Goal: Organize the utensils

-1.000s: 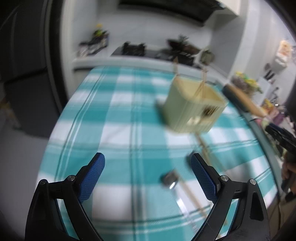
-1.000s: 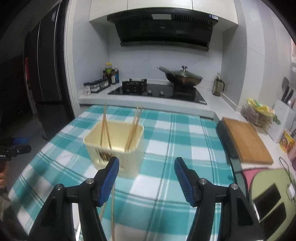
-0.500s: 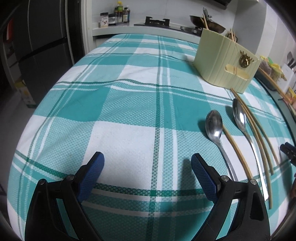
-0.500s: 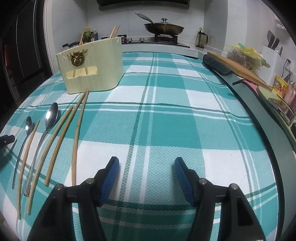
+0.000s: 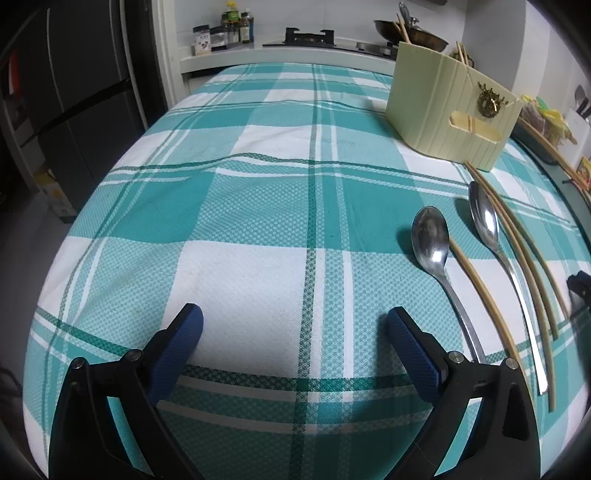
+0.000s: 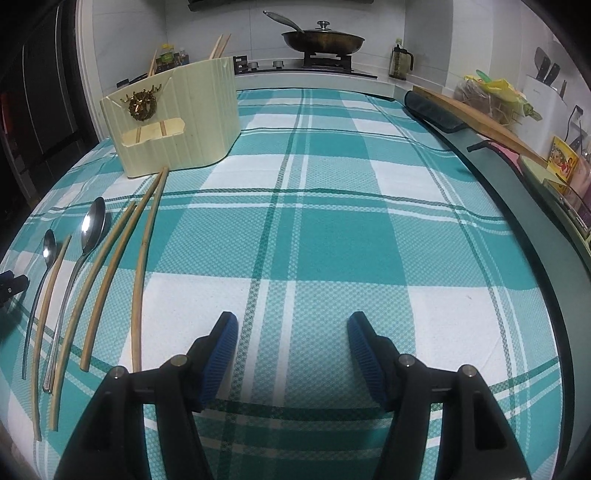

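A cream utensil holder stands on the teal checked cloth with a few chopsticks upright in it. In front of it lie two steel spoons, a short one and a long one, among several loose wooden chopsticks. My left gripper is open and empty, low over the cloth, left of the spoons. My right gripper is open and empty, right of the chopsticks.
The table has a dark rim along its right side. Behind it is a counter with a hob, a lidded wok and jars. A wooden board and clutter lie right; a dark fridge stands left.
Both grippers have dropped from a high view to just above the cloth. In the last half second they hardly moved. Both stayed open.
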